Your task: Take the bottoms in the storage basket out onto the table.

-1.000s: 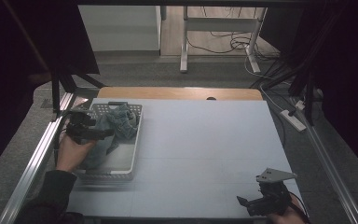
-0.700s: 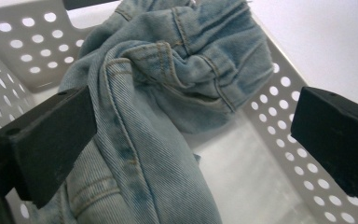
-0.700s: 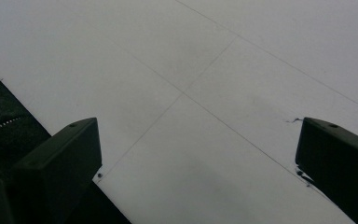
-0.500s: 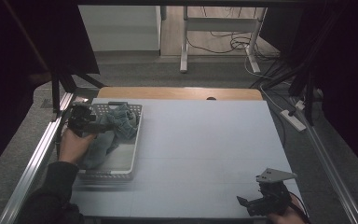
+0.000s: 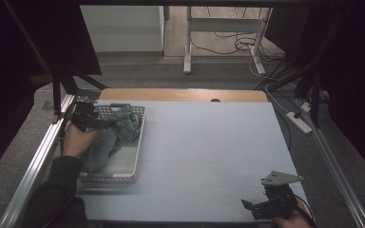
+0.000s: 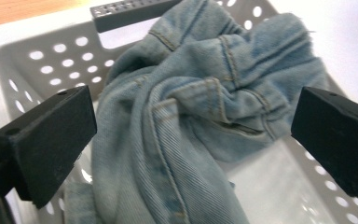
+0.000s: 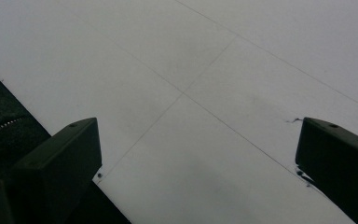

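left gripper [image 5: 105, 123]: fingers apart, over jeans [image 6: 186, 130] in basket [image 5: 123, 166], left of frame
right gripper [image 5: 259, 209]: fingers apart, bare desk [image 5: 209, 142], lower right

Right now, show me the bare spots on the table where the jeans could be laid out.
The table is bare from the basket's right wall across to the right edge, and from the wooden strip at the back down to the right gripper at the near corner. The left side is crowded: basket, jeans, left gripper over them.
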Demonstrator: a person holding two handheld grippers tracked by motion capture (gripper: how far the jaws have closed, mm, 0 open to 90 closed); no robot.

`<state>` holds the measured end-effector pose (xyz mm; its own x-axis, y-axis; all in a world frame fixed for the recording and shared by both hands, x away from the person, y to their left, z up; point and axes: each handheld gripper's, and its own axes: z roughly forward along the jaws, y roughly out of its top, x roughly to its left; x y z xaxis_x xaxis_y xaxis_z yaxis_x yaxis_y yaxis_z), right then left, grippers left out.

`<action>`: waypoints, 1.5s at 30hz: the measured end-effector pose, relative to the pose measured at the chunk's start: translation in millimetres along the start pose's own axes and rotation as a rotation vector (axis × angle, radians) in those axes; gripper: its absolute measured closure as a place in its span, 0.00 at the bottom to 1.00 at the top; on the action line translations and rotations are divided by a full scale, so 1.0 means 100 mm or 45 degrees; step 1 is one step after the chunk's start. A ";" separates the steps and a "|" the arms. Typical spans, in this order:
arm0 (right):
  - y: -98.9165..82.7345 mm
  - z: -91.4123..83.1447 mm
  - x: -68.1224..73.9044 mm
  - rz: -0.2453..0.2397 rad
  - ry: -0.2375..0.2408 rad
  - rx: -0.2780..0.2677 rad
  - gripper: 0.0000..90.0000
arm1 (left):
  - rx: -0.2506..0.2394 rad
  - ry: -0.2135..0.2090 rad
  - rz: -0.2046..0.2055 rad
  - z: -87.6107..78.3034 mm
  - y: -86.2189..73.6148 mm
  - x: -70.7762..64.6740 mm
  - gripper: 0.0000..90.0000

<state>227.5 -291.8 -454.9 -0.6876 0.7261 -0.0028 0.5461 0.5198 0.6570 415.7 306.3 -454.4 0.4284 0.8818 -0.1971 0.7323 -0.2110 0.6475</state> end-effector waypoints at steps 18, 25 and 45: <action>0.00 0.01 0.00 -0.005 0.006 0.009 0.01 | 0.120 -0.045 -0.041 0.31 0.04 0.15 0.00; 0.00 0.01 0.01 -0.010 0.007 0.010 0.01 | 0.211 -0.048 -0.046 0.40 0.03 0.14 0.00; 0.00 0.01 0.02 -0.027 0.006 0.011 0.01 | 0.456 0.070 0.009 0.56 -0.01 -0.01 0.29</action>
<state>226.8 -290.3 -455.3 -0.7011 0.7129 -0.0130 0.5358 0.5388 0.6501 444.2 282.3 -496.5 0.4117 0.8993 -0.1474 0.8727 -0.3425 0.3481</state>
